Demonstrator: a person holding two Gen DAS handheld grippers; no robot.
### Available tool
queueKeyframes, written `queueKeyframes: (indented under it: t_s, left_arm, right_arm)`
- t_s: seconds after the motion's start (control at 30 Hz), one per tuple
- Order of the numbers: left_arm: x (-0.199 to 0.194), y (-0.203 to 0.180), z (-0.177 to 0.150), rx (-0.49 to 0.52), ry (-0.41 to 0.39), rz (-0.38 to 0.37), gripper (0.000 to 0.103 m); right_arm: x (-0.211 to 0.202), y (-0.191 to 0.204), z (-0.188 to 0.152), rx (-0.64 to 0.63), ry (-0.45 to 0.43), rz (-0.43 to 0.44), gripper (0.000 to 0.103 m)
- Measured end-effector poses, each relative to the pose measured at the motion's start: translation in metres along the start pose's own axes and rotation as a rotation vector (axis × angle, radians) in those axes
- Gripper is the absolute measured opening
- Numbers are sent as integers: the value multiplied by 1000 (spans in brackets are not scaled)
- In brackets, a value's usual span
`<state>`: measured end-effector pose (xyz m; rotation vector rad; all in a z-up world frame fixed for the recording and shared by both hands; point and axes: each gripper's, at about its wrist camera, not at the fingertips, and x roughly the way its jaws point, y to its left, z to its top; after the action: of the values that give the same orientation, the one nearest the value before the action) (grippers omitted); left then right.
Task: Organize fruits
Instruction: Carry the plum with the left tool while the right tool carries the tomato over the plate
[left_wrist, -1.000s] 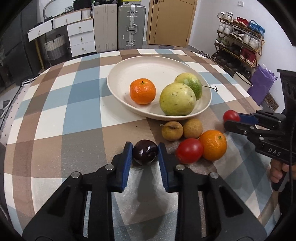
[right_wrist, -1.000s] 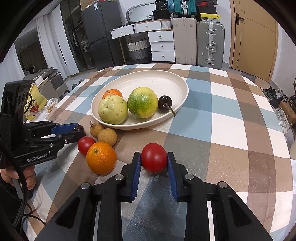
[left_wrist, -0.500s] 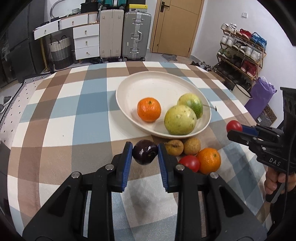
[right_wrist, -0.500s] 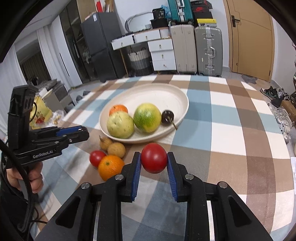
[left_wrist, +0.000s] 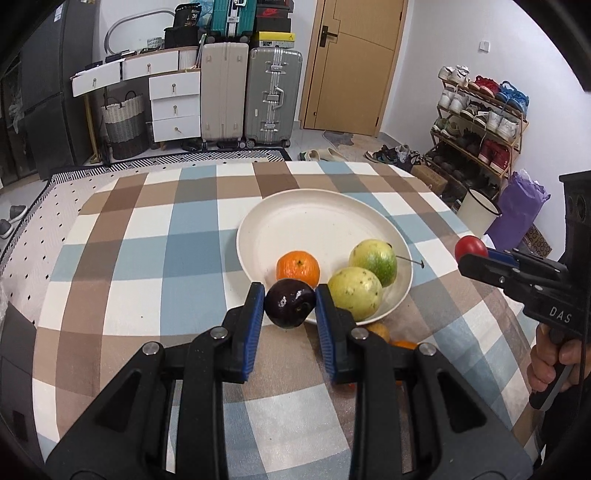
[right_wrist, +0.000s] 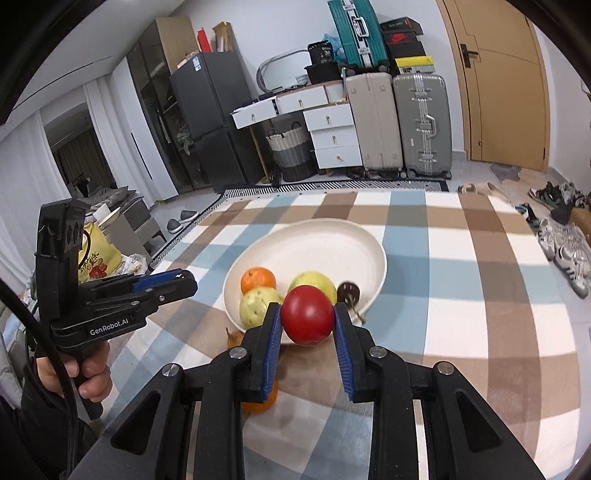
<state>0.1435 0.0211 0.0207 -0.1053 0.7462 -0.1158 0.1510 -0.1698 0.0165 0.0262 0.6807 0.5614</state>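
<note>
My left gripper (left_wrist: 290, 303) is shut on a dark purple plum (left_wrist: 290, 302) and holds it in the air just in front of the white bowl (left_wrist: 258, 221). My right gripper (right_wrist: 307, 320) is shut on a red tomato (right_wrist: 308, 314), raised above the table near the bowl's (right_wrist: 373, 251) front rim. The bowl holds an orange (left_wrist: 297, 263), a yellow-green guava (left_wrist: 355, 293), a greener guava (left_wrist: 373, 256) and, in the right wrist view, a dark stemmed fruit (right_wrist: 348, 291). The right gripper with its tomato (left_wrist: 470, 248) shows at the right of the left wrist view.
Loose fruit lies on the checked tablecloth (left_wrist: 147, 258) below my grippers: an orange (right_wrist: 258, 404) and a small brown fruit (right_wrist: 234, 336), mostly hidden by the fingers. The left gripper's body (right_wrist: 110, 299) shows at the left of the right wrist view. Suitcases, drawers and a shoe rack stand beyond the table.
Both grippers have risen from the table with their fruit and moved back from the bowl. The plum and the tomato are now well above the cloth.
</note>
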Motion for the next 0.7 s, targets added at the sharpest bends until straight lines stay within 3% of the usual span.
queueKeyframes:
  t_s: [0.7]
  left_arm:
    - [15,3,33,-1,-38,18,25]
  right_arm:
    - [10,7,43,-34,-42,25,28]
